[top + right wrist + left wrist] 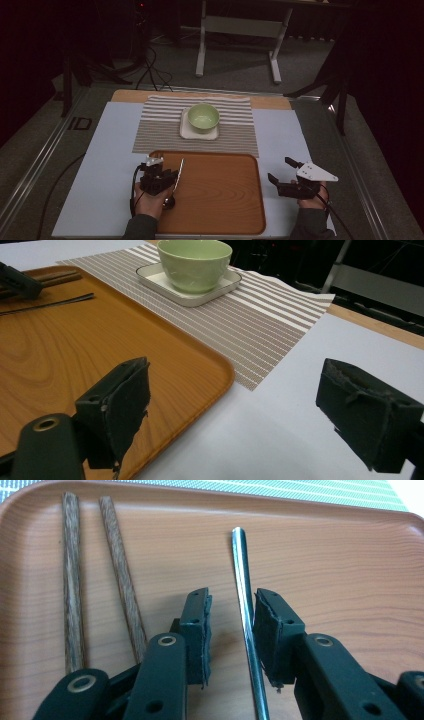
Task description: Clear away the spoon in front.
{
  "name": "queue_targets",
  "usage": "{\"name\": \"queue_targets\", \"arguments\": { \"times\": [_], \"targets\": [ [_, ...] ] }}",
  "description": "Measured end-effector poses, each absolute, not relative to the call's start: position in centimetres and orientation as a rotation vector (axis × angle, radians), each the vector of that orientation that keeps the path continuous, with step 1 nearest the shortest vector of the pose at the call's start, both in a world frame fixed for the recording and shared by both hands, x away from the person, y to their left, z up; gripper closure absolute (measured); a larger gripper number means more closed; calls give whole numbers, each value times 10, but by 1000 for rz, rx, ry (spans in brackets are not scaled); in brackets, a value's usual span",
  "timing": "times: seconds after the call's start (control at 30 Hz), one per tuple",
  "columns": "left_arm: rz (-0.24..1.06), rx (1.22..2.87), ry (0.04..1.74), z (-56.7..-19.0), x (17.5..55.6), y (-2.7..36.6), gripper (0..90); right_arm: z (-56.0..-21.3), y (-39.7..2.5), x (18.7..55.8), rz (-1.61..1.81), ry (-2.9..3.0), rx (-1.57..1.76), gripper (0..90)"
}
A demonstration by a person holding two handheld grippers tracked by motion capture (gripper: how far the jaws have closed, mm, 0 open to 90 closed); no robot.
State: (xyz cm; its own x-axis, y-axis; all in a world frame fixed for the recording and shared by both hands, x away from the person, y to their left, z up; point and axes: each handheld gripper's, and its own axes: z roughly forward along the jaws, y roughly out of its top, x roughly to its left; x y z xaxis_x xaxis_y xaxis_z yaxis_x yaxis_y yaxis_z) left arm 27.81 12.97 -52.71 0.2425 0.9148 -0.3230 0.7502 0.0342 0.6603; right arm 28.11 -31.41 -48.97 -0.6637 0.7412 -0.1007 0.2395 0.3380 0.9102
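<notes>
1. Left gripper (167,176) sits over the near-left part of the wooden tray (225,200); its jaws stand apart with the metal handle of a spoon (246,610) running between them; the right-hand pad lies just beside the handle, a gap shows on the other side; not clamped.
2. Spoon lies on the tray, handle pointing far, slightly tilted right in the high view; its bowl end lies near the person's left hand (150,202), partly hidden.
3. Two wooden chopsticks (95,580) lie on the tray just left of the spoon, roughly parallel to it; apart from the jaws.
4. Right gripper (282,175) hovers over the pale table (100,165) just right of the tray's near-right edge; jaws wide apart, holding nothing.
5. Green bowl (203,116) stands upright on a white square plate (192,133); the plate rests on a striped placemat (160,130) beyond the tray's far edge.
</notes>
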Motion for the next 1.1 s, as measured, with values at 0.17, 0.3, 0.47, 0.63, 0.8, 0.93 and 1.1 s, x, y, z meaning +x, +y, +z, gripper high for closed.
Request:
{"name": "queue_targets", "arguments": {
  "times": [0.17, 0.3, 0.47, 0.63, 0.8, 0.93, 1.1],
  "targets": [
    [254, 1744, 1483, -521, 278, 131, 681, -490, -314, 281, 1301, 2099, 856, 135],
    [258, 1730, 1454, -514, 278, 133, 653, -490, -314, 281, 1300, 2100, 854, 135],
    [269, 1705, 1432, -506, 280, 137, 625, -490, -314, 281, 1300, 2100, 855, 135],
    [290, 1694, 1424, -499, 285, 139, 610, -490, -314, 281, 1299, 2101, 854, 135],
    [320, 1685, 1420, -491, 290, 142, 597, -490, -314, 281, 1300, 2099, 854, 135],
    [340, 1674, 1425, -486, 296, 145, 581, -490, -314, 281, 1300, 2098, 855, 135],
    [371, 1676, 1409, -478, 302, 148, 581, -490, -314, 281, 1299, 2098, 856, 135]
  ]
}}
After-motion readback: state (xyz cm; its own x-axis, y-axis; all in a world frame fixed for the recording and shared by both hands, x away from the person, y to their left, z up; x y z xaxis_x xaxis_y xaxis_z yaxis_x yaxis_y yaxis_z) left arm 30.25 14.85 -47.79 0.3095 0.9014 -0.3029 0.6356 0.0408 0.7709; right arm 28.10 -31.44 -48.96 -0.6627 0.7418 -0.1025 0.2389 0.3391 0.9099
